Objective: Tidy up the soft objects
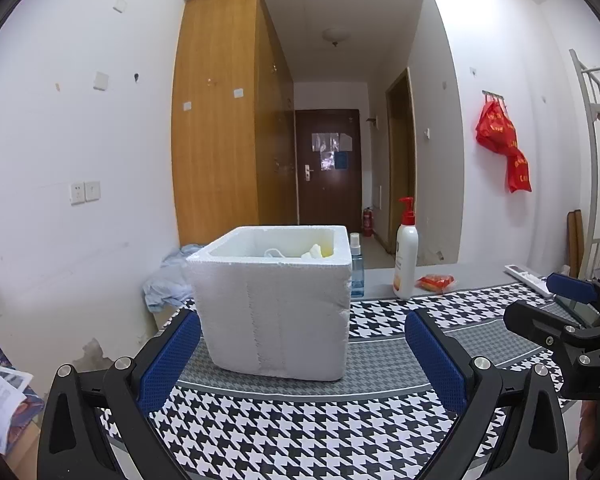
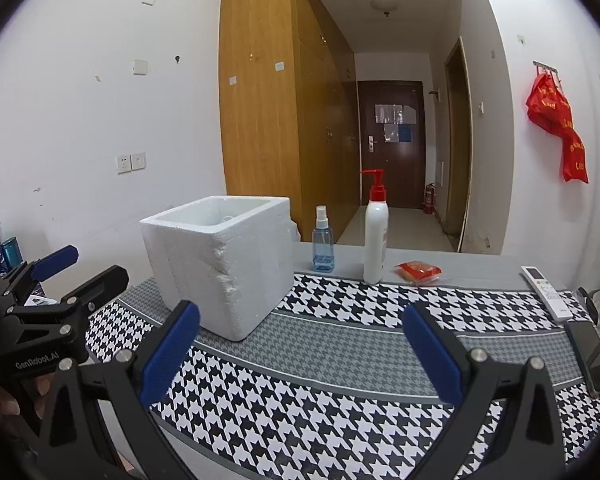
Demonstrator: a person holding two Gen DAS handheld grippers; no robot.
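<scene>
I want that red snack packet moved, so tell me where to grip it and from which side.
Take the red packet by its crinkled end seam, coming from above and the near side with the right gripper. It lies flat on the grey table edge, so a thin seam suits the open jaws better than the flat body. The pump bottle stands close on its left; keep clear.

My left wrist camera sits low over the tabletop (image 1: 380, 432), facing the corridor door, with the foam box (image 1: 276, 312) close and nearly centred, between the spread fingers of the left tool (image 1: 302, 354). My right wrist camera looks the same way from further right, so the box (image 2: 224, 268) lands left of centre, past the right tool (image 2: 300, 350). Both views share the box, pump bottle (image 1: 405, 256), spray bottle (image 2: 323, 246) and door. Each catches the other tool at its edge.
</scene>
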